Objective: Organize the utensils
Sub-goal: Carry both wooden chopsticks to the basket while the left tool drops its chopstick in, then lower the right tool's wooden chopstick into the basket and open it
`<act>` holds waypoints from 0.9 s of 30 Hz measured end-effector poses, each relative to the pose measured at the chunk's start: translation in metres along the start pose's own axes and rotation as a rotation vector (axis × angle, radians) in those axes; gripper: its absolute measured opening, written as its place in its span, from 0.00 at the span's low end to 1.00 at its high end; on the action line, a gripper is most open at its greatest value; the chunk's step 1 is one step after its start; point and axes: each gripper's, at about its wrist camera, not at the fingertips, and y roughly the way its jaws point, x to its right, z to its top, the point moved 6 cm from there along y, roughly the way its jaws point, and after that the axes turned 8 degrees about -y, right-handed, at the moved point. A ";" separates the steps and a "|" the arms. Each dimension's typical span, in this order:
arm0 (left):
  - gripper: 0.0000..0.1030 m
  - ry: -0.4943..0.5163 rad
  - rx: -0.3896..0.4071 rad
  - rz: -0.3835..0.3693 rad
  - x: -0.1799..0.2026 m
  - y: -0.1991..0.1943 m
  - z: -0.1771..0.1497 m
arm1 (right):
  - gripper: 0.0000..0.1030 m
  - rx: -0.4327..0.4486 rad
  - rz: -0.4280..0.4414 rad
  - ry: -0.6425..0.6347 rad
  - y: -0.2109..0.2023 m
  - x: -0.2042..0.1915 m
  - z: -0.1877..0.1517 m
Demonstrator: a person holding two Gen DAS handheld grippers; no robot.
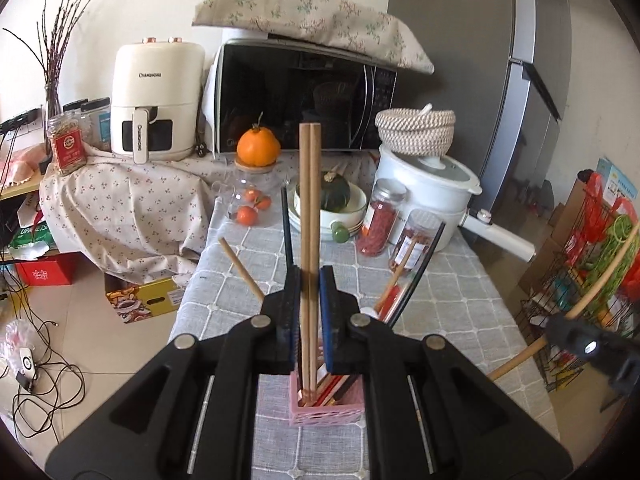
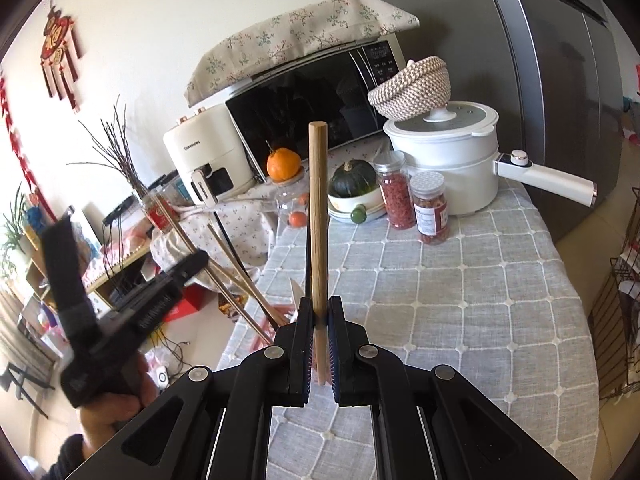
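Note:
In the left wrist view my left gripper (image 1: 309,276) is shut on a pair of light wooden chopsticks (image 1: 309,200), held upright with their lower ends inside a pink lattice holder (image 1: 326,410) on the table. Several other chopsticks lean out of the holder. My right gripper (image 2: 320,308) is shut on one wooden chopstick (image 2: 318,216), held upright over the table. The right gripper also shows at the right edge of the left wrist view (image 1: 560,322), with its chopstick (image 1: 600,270). The left gripper shows at left in the right wrist view (image 2: 196,262).
A grey checked tablecloth (image 2: 460,300) covers the table. At the back stand a bowl with a green squash (image 1: 338,194), two spice jars (image 1: 380,216), a white pot (image 1: 428,188), a microwave (image 1: 300,100), an air fryer (image 1: 154,100). A wire rack (image 1: 592,276) stands at the right.

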 end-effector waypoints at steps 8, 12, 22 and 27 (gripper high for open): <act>0.27 -0.005 -0.062 0.002 0.000 0.007 -0.004 | 0.07 0.067 0.032 0.010 -0.007 -0.005 0.013; 0.61 0.047 -0.073 0.033 0.006 -0.005 -0.003 | 0.07 0.086 0.051 0.004 -0.006 -0.008 0.015; 0.81 0.095 -0.225 0.117 -0.022 -0.019 -0.027 | 0.07 0.100 0.088 0.008 0.014 -0.015 0.013; 0.81 0.048 -0.298 0.093 -0.039 -0.018 -0.044 | 0.07 0.095 0.071 -0.025 0.026 -0.021 0.013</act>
